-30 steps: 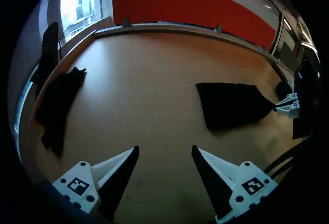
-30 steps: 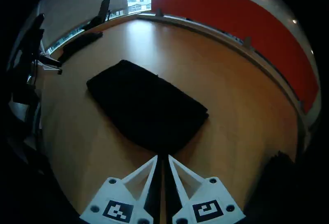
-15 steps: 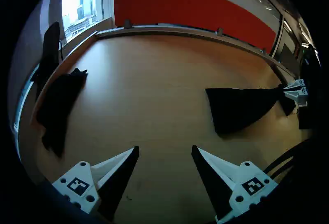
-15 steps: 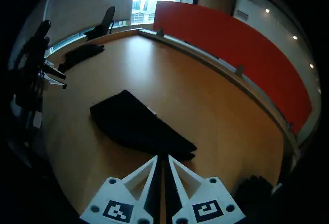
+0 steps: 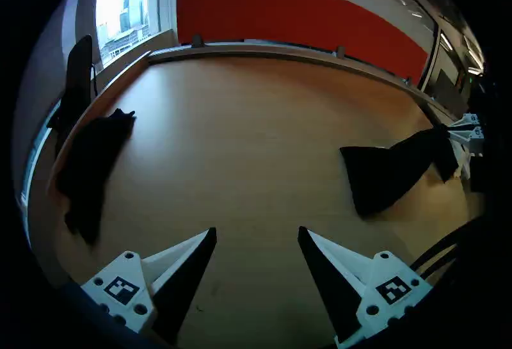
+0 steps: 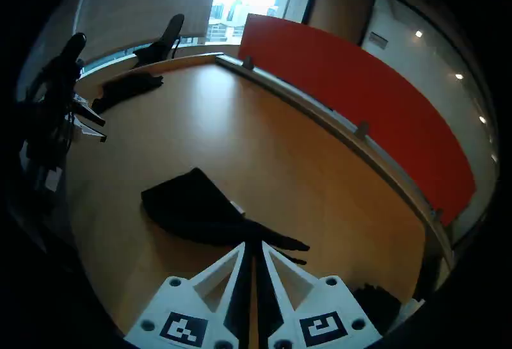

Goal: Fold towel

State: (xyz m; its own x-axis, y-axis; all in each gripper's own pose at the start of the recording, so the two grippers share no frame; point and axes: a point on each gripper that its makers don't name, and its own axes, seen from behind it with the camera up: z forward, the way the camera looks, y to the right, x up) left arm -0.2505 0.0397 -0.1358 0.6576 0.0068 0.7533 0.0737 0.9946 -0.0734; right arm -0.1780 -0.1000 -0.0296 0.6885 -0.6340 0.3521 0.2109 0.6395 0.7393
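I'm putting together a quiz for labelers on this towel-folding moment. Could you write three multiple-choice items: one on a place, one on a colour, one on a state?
1. The low end of the black towel rests on: A the wooden table; B a chair; C the floor.
2. The partition behind the table is: A blue; B red; C green.
3. The left tool is: A shut on the towel; B shut on a cup; C open, holding nothing.

Answers: A, the towel's wide end lies on the wood while the right tool pinches its raised end. B, the panel is plainly red. C, the left tool gapes wide over bare wood.
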